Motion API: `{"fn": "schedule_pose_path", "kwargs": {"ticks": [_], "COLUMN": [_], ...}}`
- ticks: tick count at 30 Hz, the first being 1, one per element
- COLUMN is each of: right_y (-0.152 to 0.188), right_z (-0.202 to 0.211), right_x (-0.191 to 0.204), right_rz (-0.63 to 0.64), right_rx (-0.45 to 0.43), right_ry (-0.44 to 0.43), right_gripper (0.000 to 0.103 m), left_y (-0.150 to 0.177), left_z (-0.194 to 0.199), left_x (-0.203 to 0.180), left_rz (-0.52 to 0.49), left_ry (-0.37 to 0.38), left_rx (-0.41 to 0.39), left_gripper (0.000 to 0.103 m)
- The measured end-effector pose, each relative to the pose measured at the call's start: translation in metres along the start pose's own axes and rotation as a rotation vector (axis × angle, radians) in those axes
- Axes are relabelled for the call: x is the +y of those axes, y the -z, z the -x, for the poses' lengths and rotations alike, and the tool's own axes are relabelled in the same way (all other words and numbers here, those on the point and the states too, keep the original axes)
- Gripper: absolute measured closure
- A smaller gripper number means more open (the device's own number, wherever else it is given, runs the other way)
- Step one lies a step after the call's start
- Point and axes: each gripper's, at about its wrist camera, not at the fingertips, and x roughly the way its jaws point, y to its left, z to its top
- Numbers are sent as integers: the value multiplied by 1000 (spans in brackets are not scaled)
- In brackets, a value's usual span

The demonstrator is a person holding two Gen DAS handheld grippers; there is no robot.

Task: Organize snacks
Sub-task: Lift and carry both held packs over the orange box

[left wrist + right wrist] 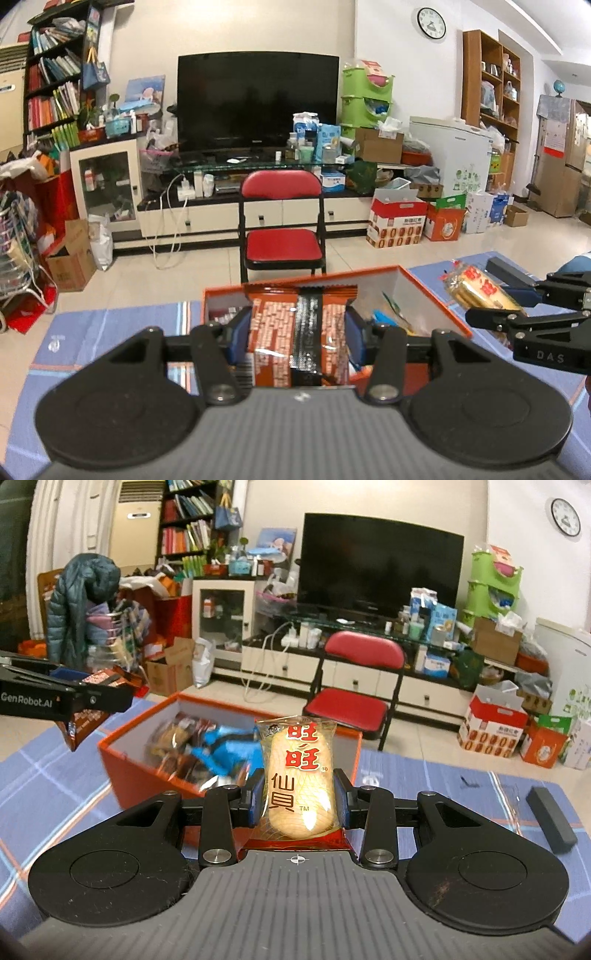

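My left gripper (297,338) is shut on an orange-brown snack packet (301,328), held up in front of an orange box (436,295) that has several snacks inside. In the right wrist view that same gripper (107,698) hangs at the left with the packet (86,720) in it. My right gripper (299,801) is shut on a clear rice cracker packet (298,775) with red characters, above the near side of the orange box (129,768). From the left wrist view the right gripper (491,299) and its cracker packet (476,288) show at the right edge.
The box stands on a blue checked cloth (443,786). A black bar-shaped object (552,819) lies on the cloth at the right. Beyond the table stand a red folding chair (282,221), a television cabinet (258,214) and cartons on the floor (399,225).
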Motion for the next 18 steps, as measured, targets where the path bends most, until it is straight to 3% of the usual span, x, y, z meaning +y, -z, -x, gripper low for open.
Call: {"fn": "schedule_pose_path", "kwargs": {"ticks": [7,18], "right_y": [-34,-47], "right_z": [-51,-115], "right_x": [-1,14], "right_rz": [22,27], "right_rx": [26,66], "right_ry": [-14,-55], "right_gripper": [83,83], "left_y": [-17,-11], "left_z": [-47,-97], "left_x": [9,25], "left_rz": [-8,27], "left_ry": [-8,-21], "left_rx": [56,113], "left_gripper": [54,54]}}
